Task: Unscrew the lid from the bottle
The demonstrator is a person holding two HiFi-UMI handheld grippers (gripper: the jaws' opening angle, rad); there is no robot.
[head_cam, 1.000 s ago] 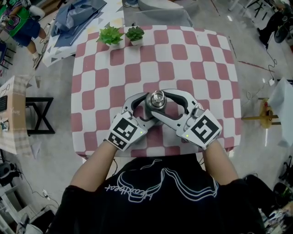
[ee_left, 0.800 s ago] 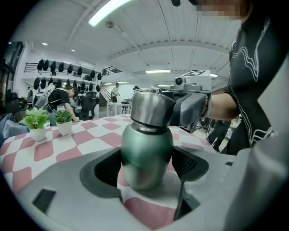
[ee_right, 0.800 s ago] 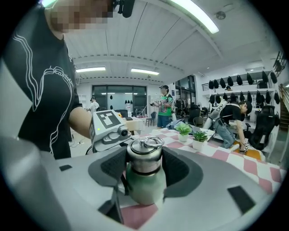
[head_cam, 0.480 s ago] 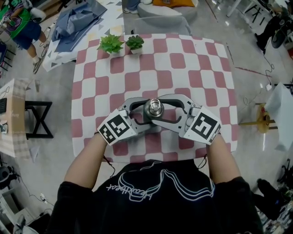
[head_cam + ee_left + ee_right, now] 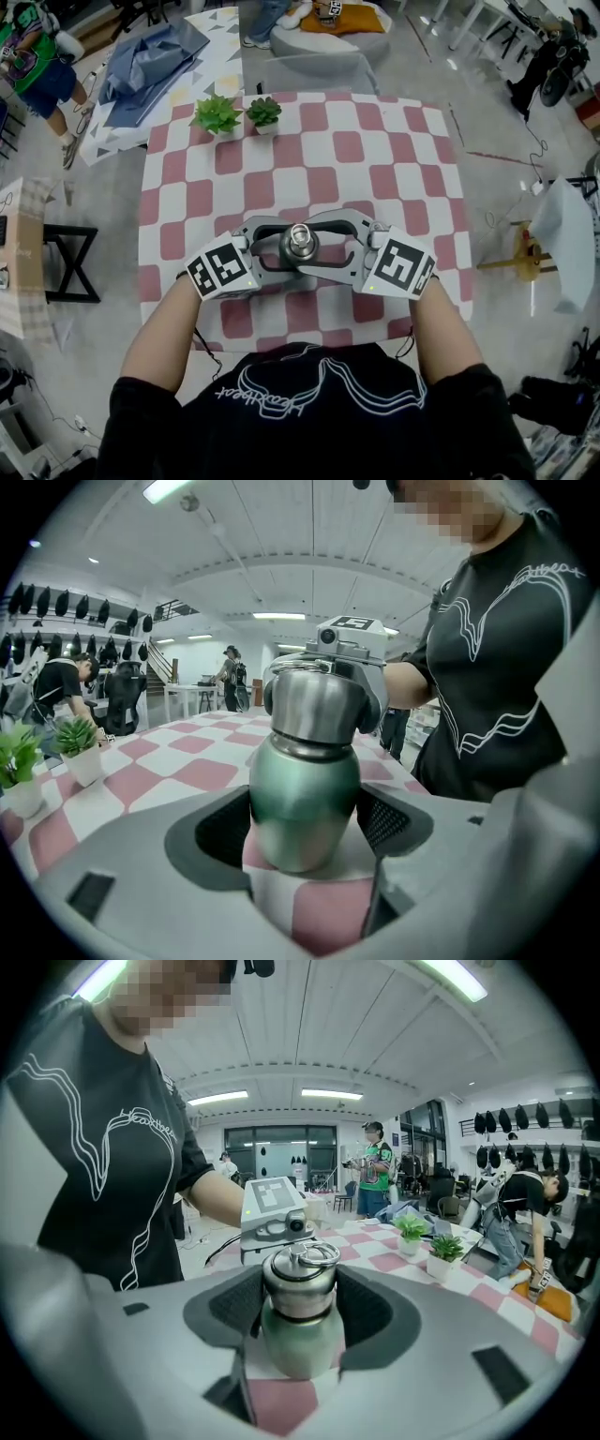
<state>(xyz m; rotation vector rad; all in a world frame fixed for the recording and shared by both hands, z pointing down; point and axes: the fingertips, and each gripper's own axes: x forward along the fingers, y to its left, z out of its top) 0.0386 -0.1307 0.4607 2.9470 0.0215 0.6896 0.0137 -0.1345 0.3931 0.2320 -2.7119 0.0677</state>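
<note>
A green metal bottle (image 5: 298,243) with a steel lid stands upright on the red-and-white checked table (image 5: 375,169), near its front edge. My left gripper (image 5: 284,247) comes in from the left, and its pads (image 5: 223,829) press on the green body (image 5: 305,803). My right gripper (image 5: 315,242) comes in from the right and is shut on the steel lid (image 5: 300,1283), whose ring handle (image 5: 309,1255) sticks up. In the left gripper view the right gripper's jaws wrap the lid (image 5: 319,705) above my own jaws.
Two small potted plants (image 5: 217,114) (image 5: 263,112) stand at the table's far left corner. A person's torso is close behind the front edge. Other tables, chairs and people are around the room beyond the table.
Both grippers have swung round the bottle, from a V shape to nearly one straight line across it. The marker cubes moved outward. The bottle stays upright in the same spot.
</note>
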